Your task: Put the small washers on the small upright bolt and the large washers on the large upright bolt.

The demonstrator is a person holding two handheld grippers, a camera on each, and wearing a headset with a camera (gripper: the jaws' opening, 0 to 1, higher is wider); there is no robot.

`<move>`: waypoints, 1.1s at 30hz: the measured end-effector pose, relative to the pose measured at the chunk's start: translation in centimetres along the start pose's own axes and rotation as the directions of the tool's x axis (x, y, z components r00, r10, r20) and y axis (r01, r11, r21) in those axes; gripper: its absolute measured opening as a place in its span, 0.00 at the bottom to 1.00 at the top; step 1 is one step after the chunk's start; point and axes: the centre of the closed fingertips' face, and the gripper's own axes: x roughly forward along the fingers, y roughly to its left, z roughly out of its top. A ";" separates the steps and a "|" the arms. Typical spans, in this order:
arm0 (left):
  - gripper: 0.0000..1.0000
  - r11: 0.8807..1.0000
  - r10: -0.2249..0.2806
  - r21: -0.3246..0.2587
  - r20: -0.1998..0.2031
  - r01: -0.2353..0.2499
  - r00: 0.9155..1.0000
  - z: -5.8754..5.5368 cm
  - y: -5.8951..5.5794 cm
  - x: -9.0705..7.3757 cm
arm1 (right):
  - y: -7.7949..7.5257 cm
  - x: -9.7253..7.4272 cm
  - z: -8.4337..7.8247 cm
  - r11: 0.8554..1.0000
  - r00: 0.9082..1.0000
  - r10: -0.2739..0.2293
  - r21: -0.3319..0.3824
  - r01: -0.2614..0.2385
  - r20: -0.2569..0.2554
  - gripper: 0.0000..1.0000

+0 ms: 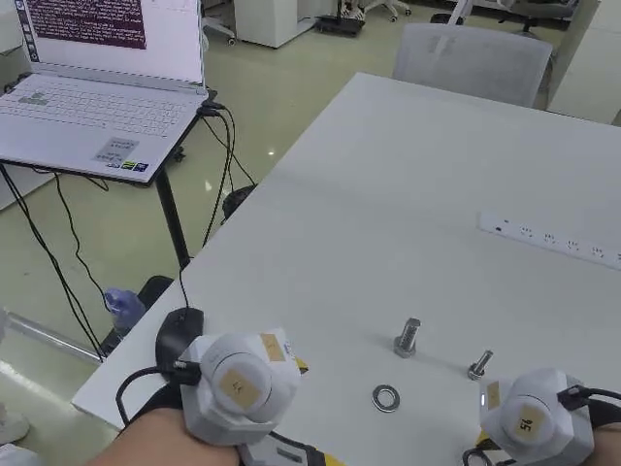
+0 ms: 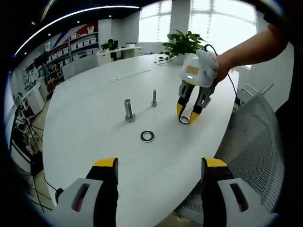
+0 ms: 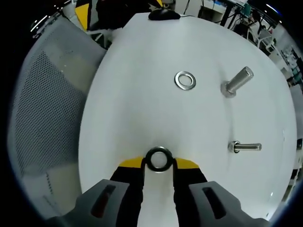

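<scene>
White tabletop [image 1: 388, 194] carries both bolts head-down, their shanks pointing straight up: the large bolt [image 1: 408, 337] and, to its right, the small bolt [image 1: 479, 365]. A loose washer [image 1: 377, 397] lies flat near the large bolt's base. The right gripper [image 3: 158, 165] pinches a second washer [image 3: 158, 149] by its rim between narrowed fingertips, low over the table. Its size is hard to judge. The left gripper [image 2: 161, 163] hangs empty, jaws spread wide. The head view cuts off both grippers' jaws.
</scene>
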 end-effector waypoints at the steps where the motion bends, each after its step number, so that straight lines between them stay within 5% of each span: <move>1: 0.70 1.000 -0.001 0.001 -0.001 0.001 1.000 0.0 -0.1 0.0 | 0.0 0.0 0.0 1.000 1.000 0.000 -0.003 0.000 0.002 0.23; 19: 0.70 1.000 -0.007 0.002 0.004 0.007 1.000 0.3 -0.2 0.2 | -0.3 -0.3 0.0 1.000 1.000 0.019 0.020 -0.019 -0.004 0.20; 33: 0.70 1.000 -0.016 0.012 0.021 0.016 1.000 0.7 -0.1 0.1 | -2.0 -5.3 2.5 0.998 1.000 0.012 0.065 -0.013 0.016 0.21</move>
